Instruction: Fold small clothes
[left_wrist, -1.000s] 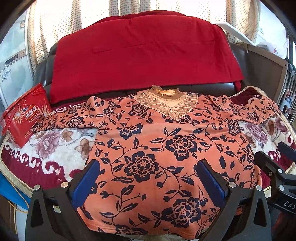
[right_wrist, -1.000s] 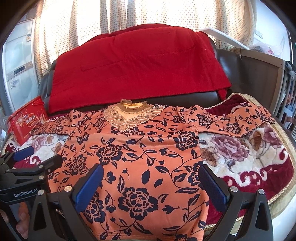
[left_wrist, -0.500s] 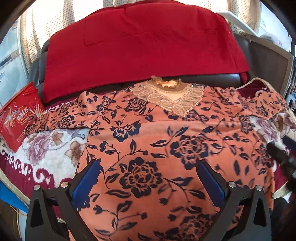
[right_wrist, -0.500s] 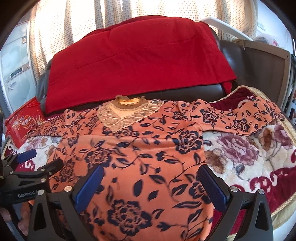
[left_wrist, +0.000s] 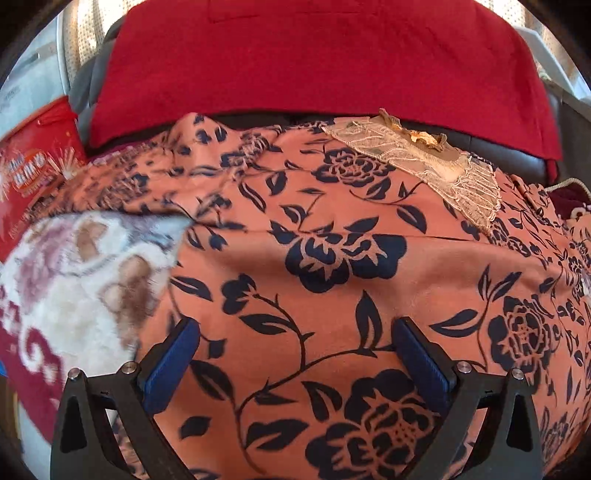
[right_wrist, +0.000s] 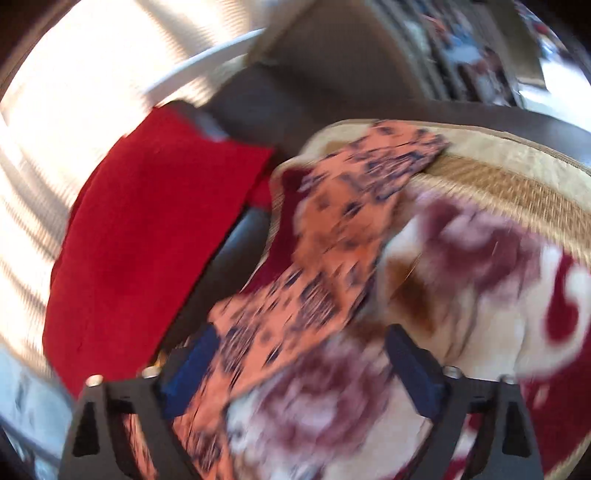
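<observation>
Both claws have swung outward: left claw (left_wrist: 295, 363) gaping, empty, low over the soft, limp orange floral-print blouse (left_wrist: 332, 266) spread on the plush floral blanket (left_wrist: 74, 288); right claw (right_wrist: 301, 363) narrowing, nothing gripped, straddling its right sleeve (right_wrist: 332, 236), the likely hold.

1 floral blouse (left_wrist: 332, 258), 1 red blanket (left_wrist: 314, 55), 1 red box (left_wrist: 33, 173)

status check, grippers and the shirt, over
Left gripper open over floral shirt body. Right gripper open, jaws just closing, over its sleeve. Shirt flat, unfolded. Nothing in the way.
</observation>
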